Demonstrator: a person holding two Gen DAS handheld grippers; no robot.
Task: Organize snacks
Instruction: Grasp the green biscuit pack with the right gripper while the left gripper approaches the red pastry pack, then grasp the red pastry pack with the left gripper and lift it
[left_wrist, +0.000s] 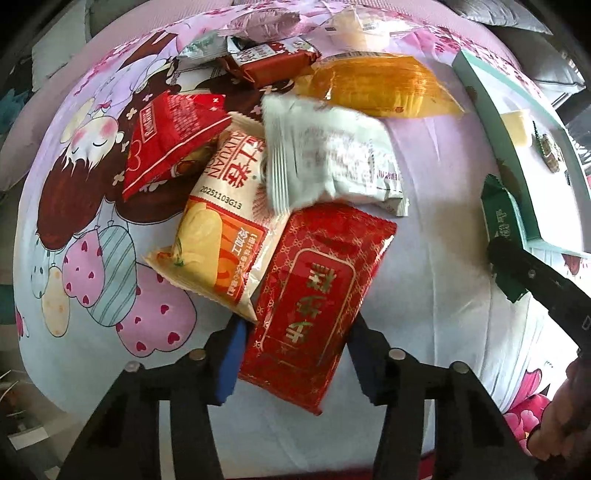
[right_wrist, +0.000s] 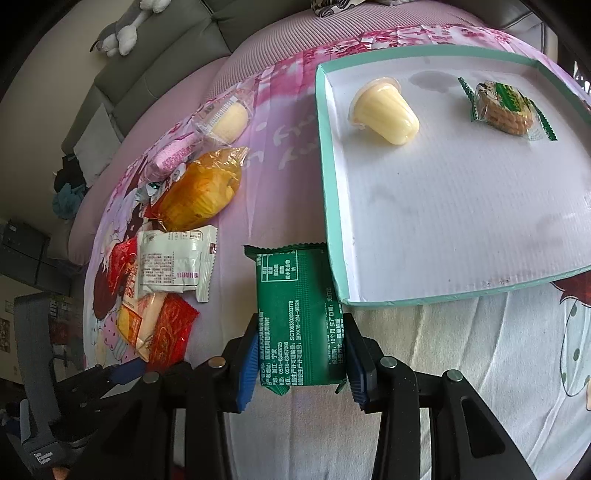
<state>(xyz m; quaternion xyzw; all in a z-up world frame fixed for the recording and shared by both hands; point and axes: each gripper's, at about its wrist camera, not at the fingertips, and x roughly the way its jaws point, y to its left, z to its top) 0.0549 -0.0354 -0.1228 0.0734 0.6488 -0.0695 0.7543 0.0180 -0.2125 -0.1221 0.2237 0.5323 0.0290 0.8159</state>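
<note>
My left gripper (left_wrist: 293, 354) has its blue pads on both sides of a red snack packet with gold lettering (left_wrist: 314, 295), which lies at the near end of a snack pile on the bedsheet. My right gripper (right_wrist: 301, 363) is shut on a green snack packet (right_wrist: 295, 314), held just left of the near corner of a teal-rimmed white tray (right_wrist: 325, 184). The tray holds a yellow jelly cup (right_wrist: 386, 112) and a green-wrapped biscuit (right_wrist: 504, 109). In the left wrist view the green packet (left_wrist: 498, 218) and tray (left_wrist: 491, 107) show at right.
The pile holds a cream egg-roll packet (left_wrist: 218, 229), a white packet (left_wrist: 328, 158), a red bag (left_wrist: 170, 136), an orange-wrapped cake (left_wrist: 376, 85) and a brown bar (left_wrist: 269, 62). All lie on a cartoon-print sheet. A grey sofa (right_wrist: 155, 48) stands behind.
</note>
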